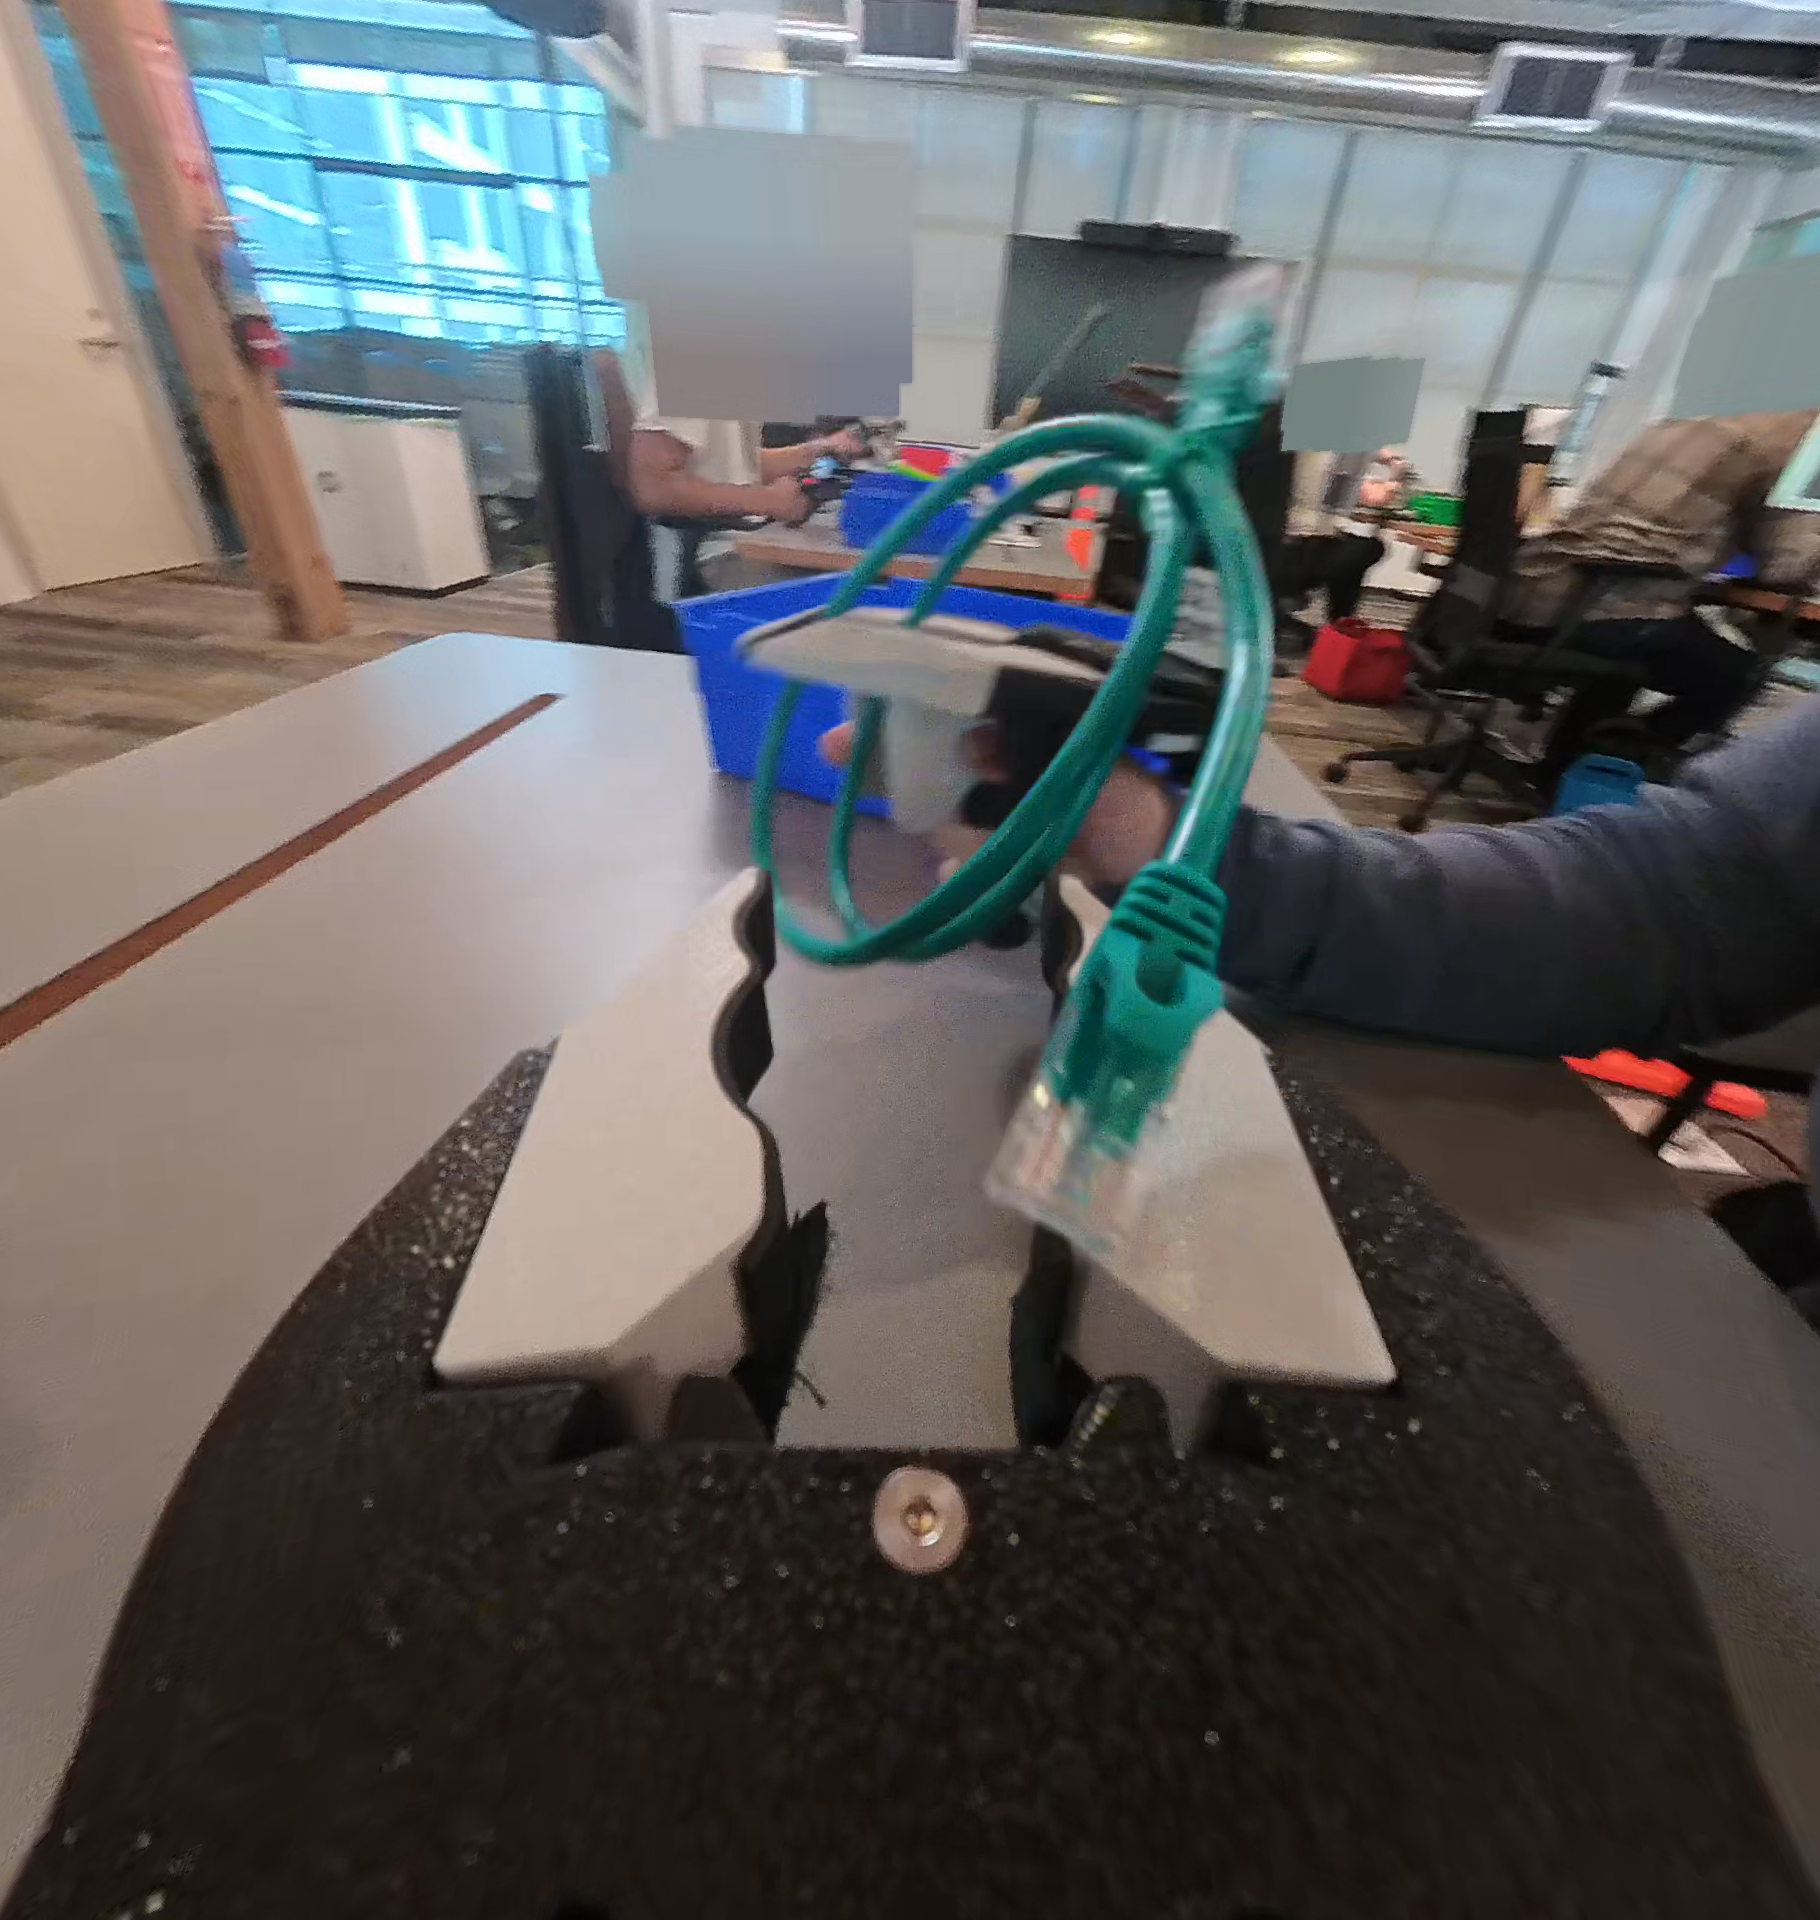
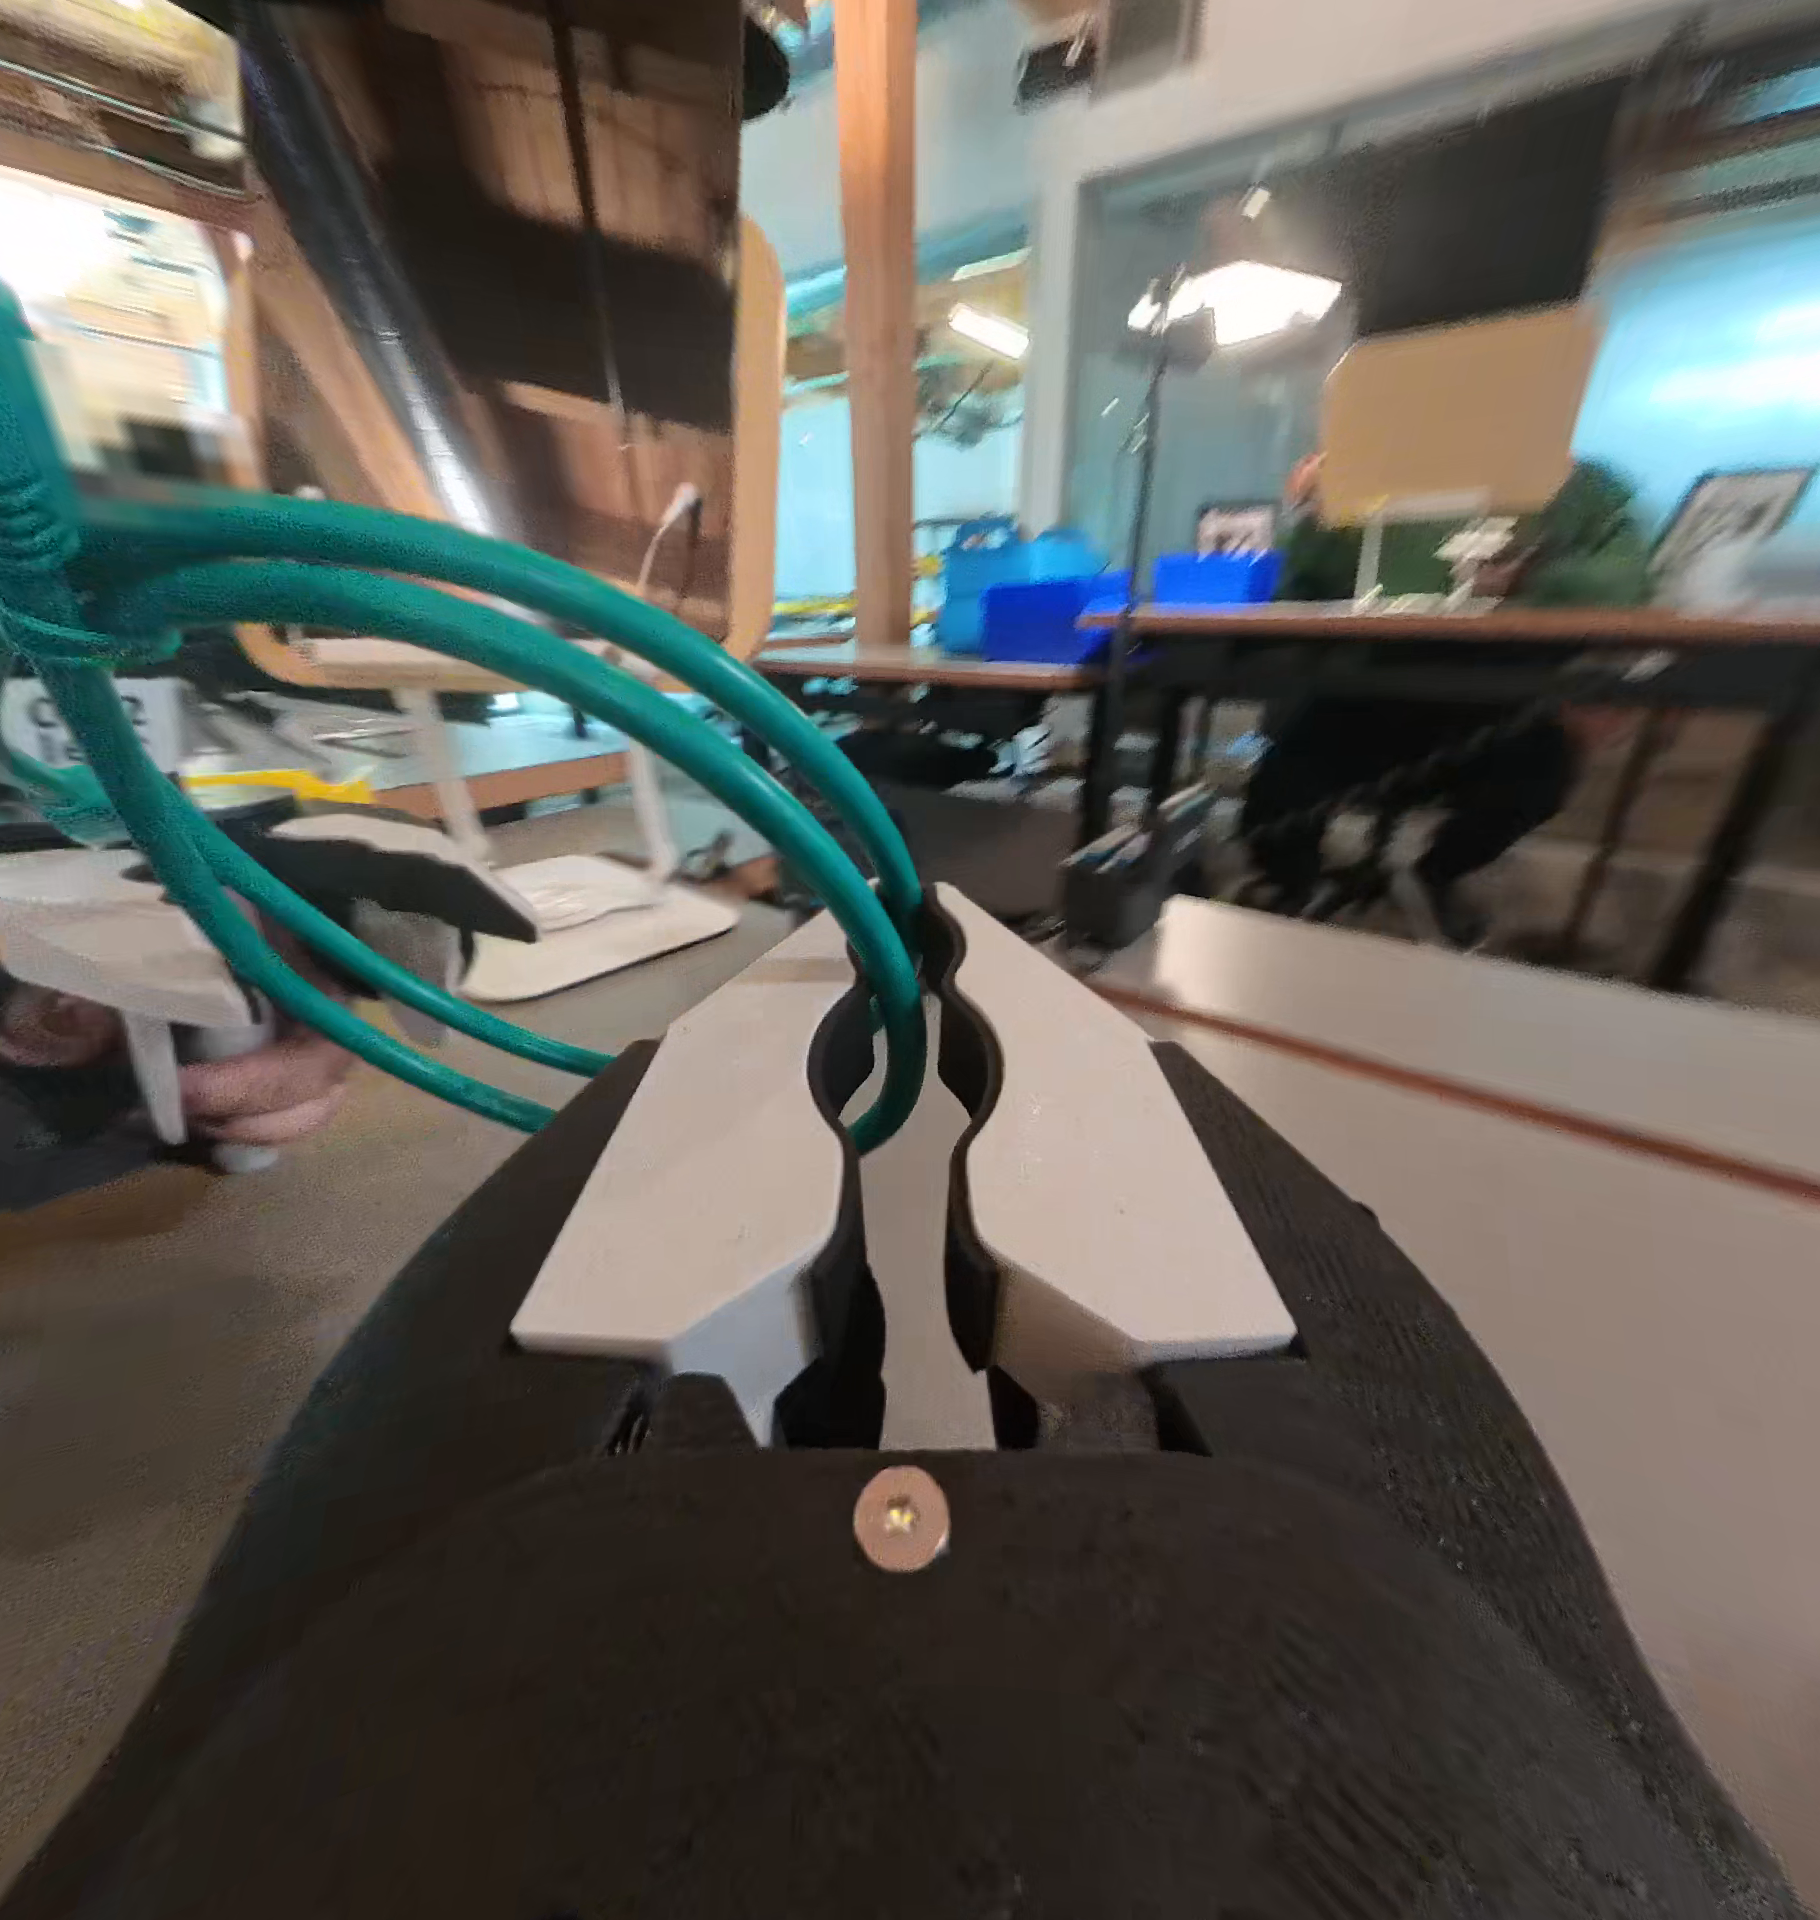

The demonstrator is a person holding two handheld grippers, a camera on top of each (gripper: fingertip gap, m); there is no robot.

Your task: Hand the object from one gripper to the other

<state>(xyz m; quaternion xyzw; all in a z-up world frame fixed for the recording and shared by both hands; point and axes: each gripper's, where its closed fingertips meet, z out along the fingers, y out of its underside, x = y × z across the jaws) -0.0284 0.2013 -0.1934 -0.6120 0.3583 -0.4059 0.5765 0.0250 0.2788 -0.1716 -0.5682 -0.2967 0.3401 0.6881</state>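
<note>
A coiled green network cable (image 1: 1160, 935) hangs in the air above the grey table (image 1: 262, 831). My right gripper (image 2: 911, 935) is shut on two strands of the cable (image 2: 12, 488) at its fingertips. It also shows in the left wrist view (image 1: 844, 644), coming in from the right and holding the coil by its top. My left gripper (image 1: 911, 914) is open, and the bottom of the loop hangs at or just ahead of its fingertips. One clear plug dangles in front of its right finger (image 1: 1249, 1195). The left gripper also shows in the right wrist view (image 2: 386, 935).
A blue bin (image 1: 740, 665) stands on the table behind the cable. A person's dark sleeve (image 1: 1508, 914) reaches in from the right. People sit at desks with chairs and more blue bins (image 2: 1041, 603) in the background. A wooden post (image 1: 220, 343) stands at the left. The tips of one gripper are about 10 cm away from the tips of the other.
</note>
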